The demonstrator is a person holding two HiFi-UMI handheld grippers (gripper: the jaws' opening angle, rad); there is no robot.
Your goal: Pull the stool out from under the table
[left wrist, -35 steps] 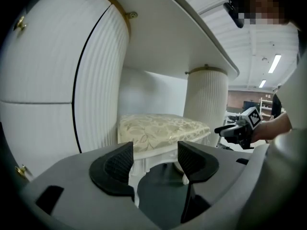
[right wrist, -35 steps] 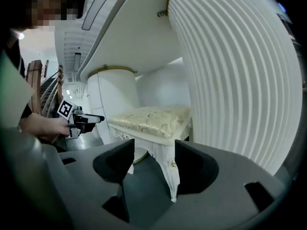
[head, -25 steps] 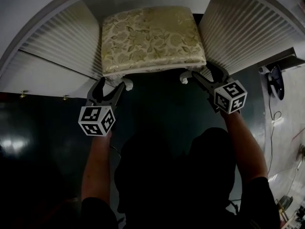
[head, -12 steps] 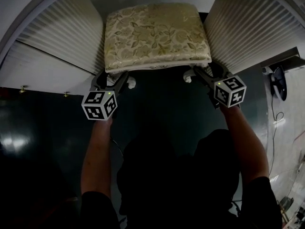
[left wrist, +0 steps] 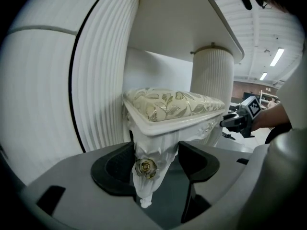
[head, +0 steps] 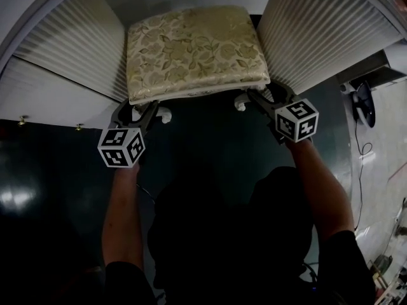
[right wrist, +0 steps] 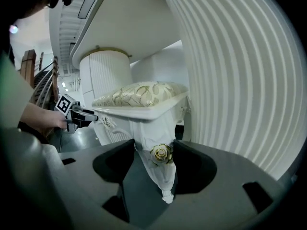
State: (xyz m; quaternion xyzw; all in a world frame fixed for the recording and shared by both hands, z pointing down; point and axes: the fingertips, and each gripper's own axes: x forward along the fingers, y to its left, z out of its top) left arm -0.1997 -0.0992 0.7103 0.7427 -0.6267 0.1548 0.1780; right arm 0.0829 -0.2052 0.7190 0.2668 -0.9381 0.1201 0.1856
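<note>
The stool (head: 191, 49) has a gold floral cushion and a white carved frame, and it stands in the gap between the table's two fluted white pedestals (head: 70, 56). My left gripper (head: 141, 110) is at the stool's front-left leg (left wrist: 151, 169). Its jaws have just been closing and both pads now sit against that leg. My right gripper (head: 264, 97) is shut on the front-right leg (right wrist: 162, 164), just by the gold rose carving. In the left gripper view the right gripper (left wrist: 240, 121) shows across the stool. The left gripper (right wrist: 79, 115) likewise shows in the right gripper view.
The white tabletop (left wrist: 192, 18) overhangs the stool. A second fluted pedestal (head: 318, 37) flanks it closely on the right. The floor (head: 210, 145) is dark and glossy. A cable (head: 361, 151) and a dark object (head: 364, 103) lie at the right.
My left gripper has moved forward from just short of the stool onto its front-left leg and narrowed around it. The right gripper has stayed on its leg.
</note>
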